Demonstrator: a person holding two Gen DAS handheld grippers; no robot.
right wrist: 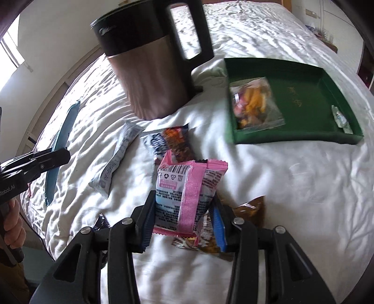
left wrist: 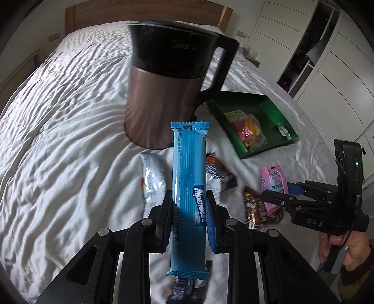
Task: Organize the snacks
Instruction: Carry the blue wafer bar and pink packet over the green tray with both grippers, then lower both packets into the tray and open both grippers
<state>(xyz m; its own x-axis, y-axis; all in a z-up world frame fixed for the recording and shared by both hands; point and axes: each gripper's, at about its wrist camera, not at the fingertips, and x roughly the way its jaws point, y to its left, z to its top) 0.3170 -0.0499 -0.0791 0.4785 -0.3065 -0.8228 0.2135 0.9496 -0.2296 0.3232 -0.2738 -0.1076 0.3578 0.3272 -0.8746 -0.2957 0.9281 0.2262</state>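
My left gripper (left wrist: pixel 188 201) is shut on a long blue Alpenliebe bar (left wrist: pixel 188 177), held above the bed; the bar also shows edge-on in the right wrist view (right wrist: pixel 61 145). My right gripper (right wrist: pixel 184 210) is shut on a pink snack packet (right wrist: pixel 187 191), which shows in the left wrist view (left wrist: pixel 273 182). A green tray (right wrist: pixel 336 88) lies on the bed to the right, holding a clear bag of colourful sweets (right wrist: pixel 254 103) and a small wrapper (right wrist: pixel 341 118). Loose snacks lie on the sheet: a white packet (right wrist: pixel 116 159), a dark blue and orange packet (right wrist: pixel 170 140), a brown packet (right wrist: pixel 252 208).
A tall copper and black kettle (left wrist: pixel 168 77) stands on the white bed just left of the tray (left wrist: pixel 257 103). A wooden headboard (left wrist: pixel 145 11) is at the far end. White wardrobes (left wrist: pixel 339 70) stand to the right of the bed.
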